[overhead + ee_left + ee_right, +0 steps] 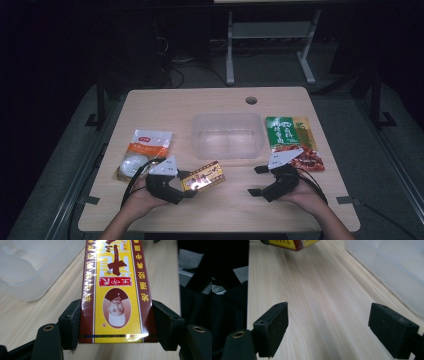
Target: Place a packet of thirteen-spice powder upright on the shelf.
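Between the jaws of the left gripper (116, 322) I've got the yellow-and-maroon box (116, 290) clamped by its long sides, near one end only. In the left gripper view the pads (72, 322) press the maroon edges w/ most of the box sticking out ahead, unsupported. In the high view the box (202, 176) sits just in front of that gripper (184, 186), low over the bench (225, 210), short of the clear plastic tub (227, 135).

My worry: an end grip on a glossy carton. If I swing fast toward the tub the far end could droop or the box could twist in the pads & slide out. Squeezing harder might dent the thin card walls instead. Also the tub is light-looking, so if the box's leading corner catches its near rim I'd prob shove the tub back rather than clear it; I'd want more height first.

The right gripper (328, 330) has its jaws wide apart, nothing between them, hovering over bare bench w/ the tub wall off to one side. In the high view it (260, 181) sits just beside the green-and-red snack packet (292, 141). The risk there is that its cable or hand drags across that packet. The orange-and-white pouch (145, 152) lies close behind my left hand (142, 197); its trailing cable could snag it on the way
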Action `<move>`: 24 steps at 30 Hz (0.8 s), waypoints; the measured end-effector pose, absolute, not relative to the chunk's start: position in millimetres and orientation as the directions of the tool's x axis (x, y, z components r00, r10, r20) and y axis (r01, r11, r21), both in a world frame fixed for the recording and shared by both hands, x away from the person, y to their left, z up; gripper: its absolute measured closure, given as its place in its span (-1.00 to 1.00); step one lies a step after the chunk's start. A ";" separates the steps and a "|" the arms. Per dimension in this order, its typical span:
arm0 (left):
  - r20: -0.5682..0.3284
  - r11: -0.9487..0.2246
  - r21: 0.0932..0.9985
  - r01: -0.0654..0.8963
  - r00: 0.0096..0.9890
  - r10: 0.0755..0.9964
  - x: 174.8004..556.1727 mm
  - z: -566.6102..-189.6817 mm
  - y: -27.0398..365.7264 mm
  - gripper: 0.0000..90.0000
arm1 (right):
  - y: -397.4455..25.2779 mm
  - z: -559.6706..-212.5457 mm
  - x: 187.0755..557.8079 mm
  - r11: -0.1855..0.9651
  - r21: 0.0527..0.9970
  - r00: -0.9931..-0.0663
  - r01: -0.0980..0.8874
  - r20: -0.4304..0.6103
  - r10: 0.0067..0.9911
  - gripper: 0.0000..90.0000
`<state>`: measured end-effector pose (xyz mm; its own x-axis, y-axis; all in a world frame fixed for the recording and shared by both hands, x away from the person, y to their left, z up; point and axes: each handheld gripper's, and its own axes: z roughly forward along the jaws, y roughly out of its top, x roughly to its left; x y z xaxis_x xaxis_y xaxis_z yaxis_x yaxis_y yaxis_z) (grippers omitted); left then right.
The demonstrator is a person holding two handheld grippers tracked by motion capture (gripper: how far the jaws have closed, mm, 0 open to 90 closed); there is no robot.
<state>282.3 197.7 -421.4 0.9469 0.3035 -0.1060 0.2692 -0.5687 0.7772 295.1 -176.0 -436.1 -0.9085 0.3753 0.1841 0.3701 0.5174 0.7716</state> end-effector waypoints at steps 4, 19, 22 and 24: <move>-0.109 -0.566 0.784 0.255 0.954 0.279 280.6 -419.1 199.7 -0.29 | -165.4 -423.2 302.3 0.509 0.806 -0.943 0.301 0.172 0.284 -0.65; -0.097 -0.550 0.801 0.235 0.958 0.269 280.6 -412.0 216.5 -0.29 | -115.6 -394.2 336.4 0.492 0.856 -0.987 0.158 0.139 0.076 -0.68; -0.096 -0.549 0.803 0.232 0.959 0.266 280.8 -412.1 217.5 -0.29 | -103.8 -391.2 341.7 0.499 0.857 -0.991 0.132 0.128 0.042 -0.68; -0.093 -0.553 0.801 0.227 0.961 0.260 280.7 -411.6 217.8 -0.29 | -96.3 -390.0 344.0 0.490 0.860 -0.988 0.141 0.152 0.017 -0.68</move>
<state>280.7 217.8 -411.6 0.9611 0.2602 -0.0926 0.2271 -0.5534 0.8014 344.0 -96.3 -390.0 -0.9882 0.0165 0.1525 0.1409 0.4904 0.8600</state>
